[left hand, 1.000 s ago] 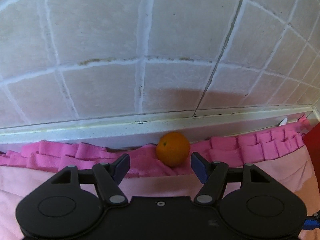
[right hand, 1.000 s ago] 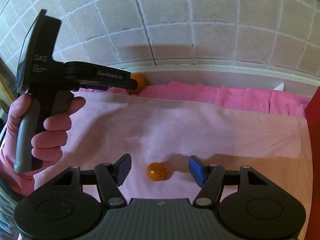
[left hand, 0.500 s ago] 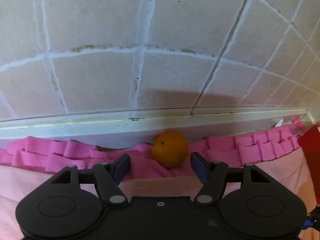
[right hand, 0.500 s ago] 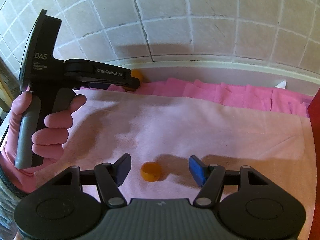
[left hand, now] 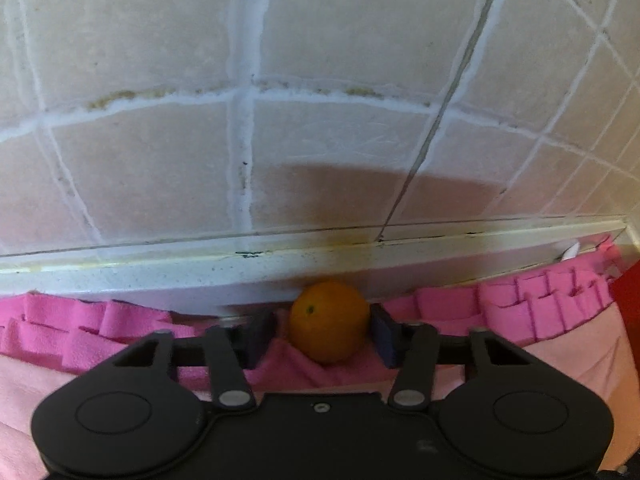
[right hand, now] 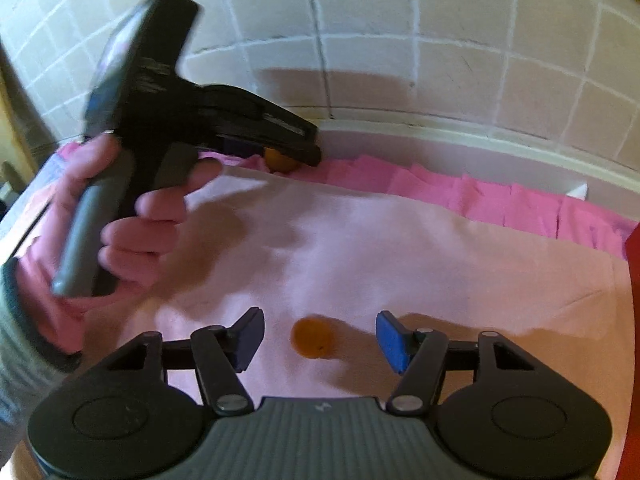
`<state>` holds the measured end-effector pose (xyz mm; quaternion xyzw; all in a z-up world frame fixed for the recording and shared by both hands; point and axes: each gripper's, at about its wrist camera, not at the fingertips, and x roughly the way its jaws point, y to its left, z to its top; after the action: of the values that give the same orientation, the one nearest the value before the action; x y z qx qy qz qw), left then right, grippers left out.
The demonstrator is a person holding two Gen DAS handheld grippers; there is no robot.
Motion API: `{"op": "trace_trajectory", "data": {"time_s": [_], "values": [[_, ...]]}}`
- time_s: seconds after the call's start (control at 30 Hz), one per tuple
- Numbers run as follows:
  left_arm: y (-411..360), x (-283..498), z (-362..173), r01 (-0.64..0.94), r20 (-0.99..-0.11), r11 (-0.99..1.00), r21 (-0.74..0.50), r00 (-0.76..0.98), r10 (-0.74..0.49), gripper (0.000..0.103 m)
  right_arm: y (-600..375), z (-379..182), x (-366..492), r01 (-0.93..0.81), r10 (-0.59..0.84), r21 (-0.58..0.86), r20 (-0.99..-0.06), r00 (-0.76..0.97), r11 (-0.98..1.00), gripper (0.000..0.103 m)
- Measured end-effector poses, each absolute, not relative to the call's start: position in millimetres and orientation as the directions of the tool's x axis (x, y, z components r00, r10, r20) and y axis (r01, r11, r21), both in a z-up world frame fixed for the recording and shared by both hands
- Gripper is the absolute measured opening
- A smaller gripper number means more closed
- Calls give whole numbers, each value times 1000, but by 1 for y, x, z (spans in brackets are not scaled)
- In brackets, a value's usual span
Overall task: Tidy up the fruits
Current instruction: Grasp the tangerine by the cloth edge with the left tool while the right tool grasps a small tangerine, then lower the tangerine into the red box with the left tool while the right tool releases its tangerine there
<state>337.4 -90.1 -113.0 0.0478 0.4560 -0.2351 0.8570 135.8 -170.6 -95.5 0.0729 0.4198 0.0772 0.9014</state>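
Our left tongs (left hand: 320,338) have just been closing around the orange (left hand: 328,326) by the wall; contact is unclear. Right tongs (right hand: 318,340) gape around a blurred small fruit (right hand: 312,337).

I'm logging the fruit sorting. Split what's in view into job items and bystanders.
Job items:
- orange, between the left gripper pads, which have just been closing
- small orange fruit, between the open right gripper jaws

Bystanders:
- pink cloth
- tiled wall
- red object
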Motion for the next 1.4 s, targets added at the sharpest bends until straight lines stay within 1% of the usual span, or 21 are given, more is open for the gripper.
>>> {"op": "trace_trajectory", "data": {"time_s": [0.03,0.1,0.23,0.33,0.4,0.47,0.5,0.53,0.57,0.6,0.63,0.8,0.97,1.1,1.27,1.4], "values": [[-90,337,-113,450,-801,882,-137,474,-366,51,-171,-96,135,-79,202,197,-742,639,977,64],[-92,335,-113,456,-797,881,-126,483,-364,48,-171,-97,133,-72,195,195,-741,642,978,64],[-97,329,-114,464,-793,881,-95,500,-349,48,-168,-104,139,-73,196,193,-760,620,979,62],[-93,329,-112,461,-787,880,-117,497,-365,47,-167,-106,139,-71,194,192,-758,623,979,62],[-88,329,-110,459,-782,878,-134,495,-378,47,-168,-107,138,-69,197,199,-750,631,978,59],[-80,328,-105,457,-778,878,-145,495,-386,47,-169,-108,139,-58,189,198,-751,632,979,48],[-78,329,-103,456,-776,878,-146,497,-388,47,-170,-109,138,-55,184,192,-752,633,980,46],[-76,328,-101,456,-775,878,-148,498,-389,47,-171,-108,137,-57,180,187,-751,636,981,42],[-74,328,-100,456,-773,877,-149,499,-391,47,-172,-108,136,-64,186,189,-747,638,980,35],[-73,328,-99,456,-772,877,-150,500,-392,47,-172,-108,135,-75,196,193,-744,638,978,32],[-72,327,-96,457,-771,877,-150,502,-393,47,-171,-108,134,-83,201,193,-743,638,978,26],[-68,318,-85,467,-761,872,-144,511,-399,47,-163,-104,128,-103,196,171,-736,648,980,25],[-66,304,-69,484,-748,863,-147,516,-417,47,-163,-86,110,-83,167,151,-709,685,985,25],[-69,285,-45,525,-720,830,-186,502,-479,47,-168,-64,85,-52,137,146,-673,726,988,25],[-89,245,-10,613,-671,771,-174,499,-548,47,-182,-39,46,14,76,137,-627,776,990,25],[-116,211,9,693,-640,703,-161,469,-609,47,-202,-29,16,87,19,146,-604,796,985,25]]}}
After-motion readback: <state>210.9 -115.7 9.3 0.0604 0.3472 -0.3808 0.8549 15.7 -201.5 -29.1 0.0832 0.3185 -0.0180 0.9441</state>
